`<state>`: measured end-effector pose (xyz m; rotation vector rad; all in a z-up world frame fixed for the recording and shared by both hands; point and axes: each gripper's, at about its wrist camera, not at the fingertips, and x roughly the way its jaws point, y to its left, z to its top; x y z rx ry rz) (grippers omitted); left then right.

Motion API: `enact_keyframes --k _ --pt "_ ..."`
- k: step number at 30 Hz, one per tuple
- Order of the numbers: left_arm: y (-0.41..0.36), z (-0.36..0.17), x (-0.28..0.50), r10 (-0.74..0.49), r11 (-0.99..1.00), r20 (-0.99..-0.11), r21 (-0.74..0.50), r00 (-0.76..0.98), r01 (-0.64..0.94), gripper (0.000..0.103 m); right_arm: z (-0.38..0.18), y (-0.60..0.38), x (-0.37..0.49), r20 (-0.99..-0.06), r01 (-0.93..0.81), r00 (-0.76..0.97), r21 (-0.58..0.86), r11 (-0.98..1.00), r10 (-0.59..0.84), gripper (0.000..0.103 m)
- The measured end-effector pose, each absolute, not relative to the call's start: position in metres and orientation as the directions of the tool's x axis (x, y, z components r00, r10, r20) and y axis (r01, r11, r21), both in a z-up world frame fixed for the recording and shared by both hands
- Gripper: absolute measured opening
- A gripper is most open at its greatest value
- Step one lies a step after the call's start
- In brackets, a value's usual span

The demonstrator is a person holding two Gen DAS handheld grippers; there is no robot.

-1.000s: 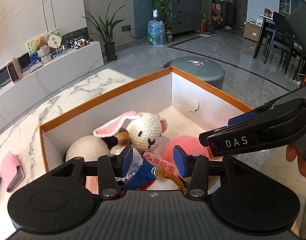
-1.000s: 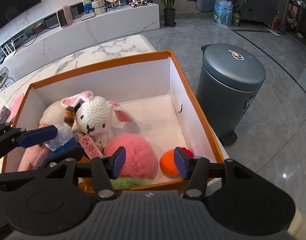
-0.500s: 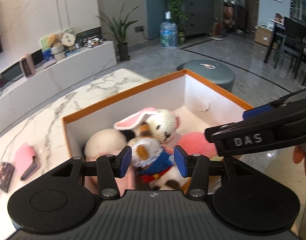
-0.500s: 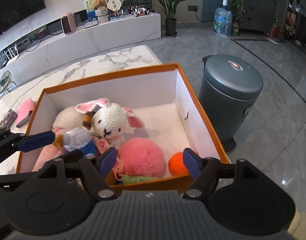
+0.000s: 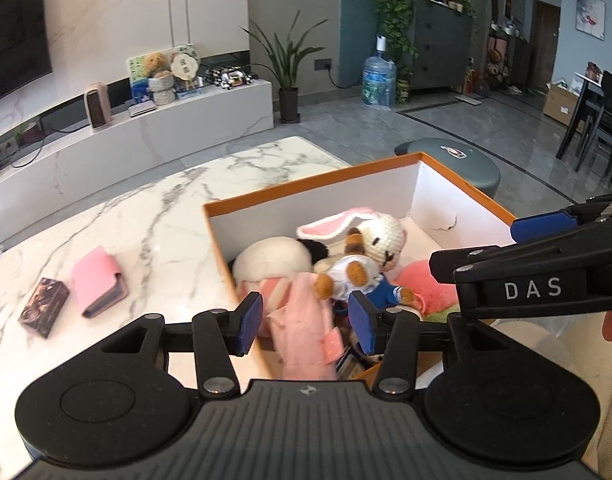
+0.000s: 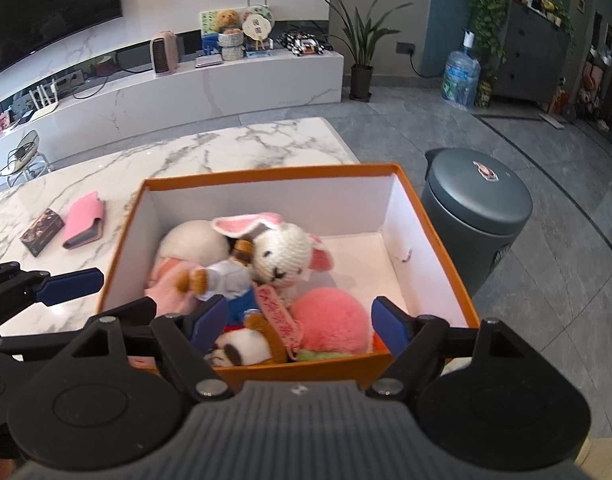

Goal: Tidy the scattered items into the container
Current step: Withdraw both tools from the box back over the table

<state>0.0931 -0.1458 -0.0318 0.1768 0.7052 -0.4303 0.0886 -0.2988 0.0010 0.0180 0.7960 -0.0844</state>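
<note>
An orange-rimmed white box (image 6: 445, 256) (image 5: 317, 178) on the marble table holds several soft toys: a crochet bunny (image 6: 282, 252) (image 5: 381, 236), a small bear in blue and white (image 6: 222, 280) (image 5: 353, 280), a pink pompom (image 6: 329, 320), a cream ball (image 6: 194, 240) and a pink plush (image 5: 306, 328). My left gripper (image 5: 304, 322) is open and empty above the box's near-left corner. My right gripper (image 6: 300, 322) is open and empty above the box's near edge. A pink wallet (image 5: 98, 280) (image 6: 84, 226) and a dark card box (image 5: 44, 306) (image 6: 42, 231) lie on the table left of the box.
A grey pedal bin (image 6: 477, 208) stands on the floor right of the table. A white TV bench (image 6: 210, 84) with ornaments runs along the far wall. The marble table (image 5: 154, 216) extends left of the box.
Both grippers have pulled back and up from the box. The left gripper has let go of the small bear, which now lies in the box. The right jaws have opened wider.
</note>
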Motion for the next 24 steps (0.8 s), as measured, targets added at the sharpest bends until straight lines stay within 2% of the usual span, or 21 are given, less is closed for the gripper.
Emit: enact_keyframes --k 24 --pt "-0.028 -0.033 0.088 -0.223 0.971 -0.637 -0.081 0.738 0.224 0.058 0.015 -0.173 0.086 -0.661 -0.061 0.75 -0.105 0.993 -0.024 0.086"
